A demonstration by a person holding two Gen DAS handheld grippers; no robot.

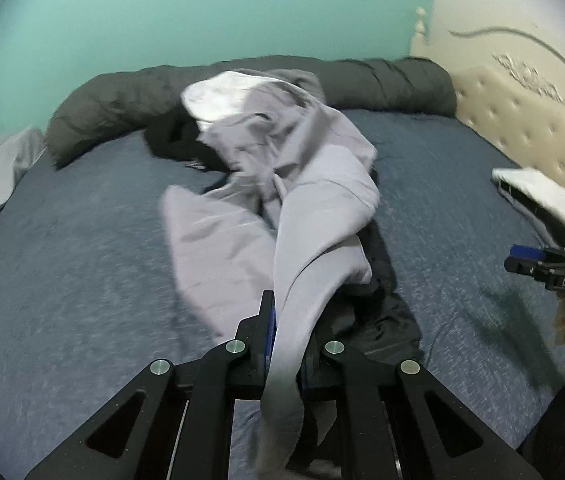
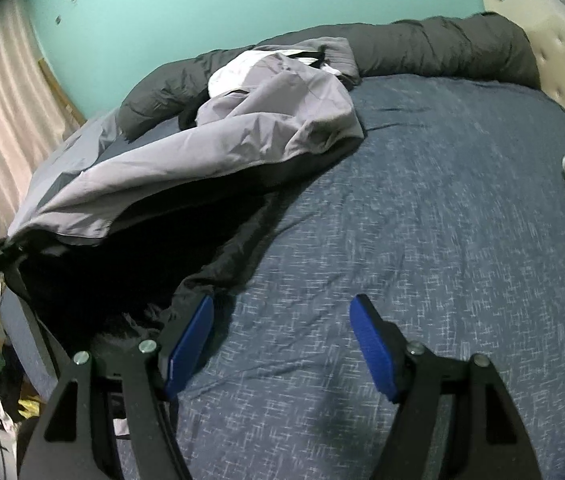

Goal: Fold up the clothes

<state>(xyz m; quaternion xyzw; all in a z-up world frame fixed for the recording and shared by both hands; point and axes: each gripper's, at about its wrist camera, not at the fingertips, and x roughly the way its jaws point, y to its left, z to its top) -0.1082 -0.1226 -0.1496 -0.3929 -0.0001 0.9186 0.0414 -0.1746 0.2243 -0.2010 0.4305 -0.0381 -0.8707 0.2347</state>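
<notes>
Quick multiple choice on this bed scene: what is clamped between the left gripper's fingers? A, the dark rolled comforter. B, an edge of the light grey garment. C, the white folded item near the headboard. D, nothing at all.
B: in the left wrist view the left gripper is shut on a strip of the light grey garment, which runs from its fingers out across the blue bedspread.
</notes>
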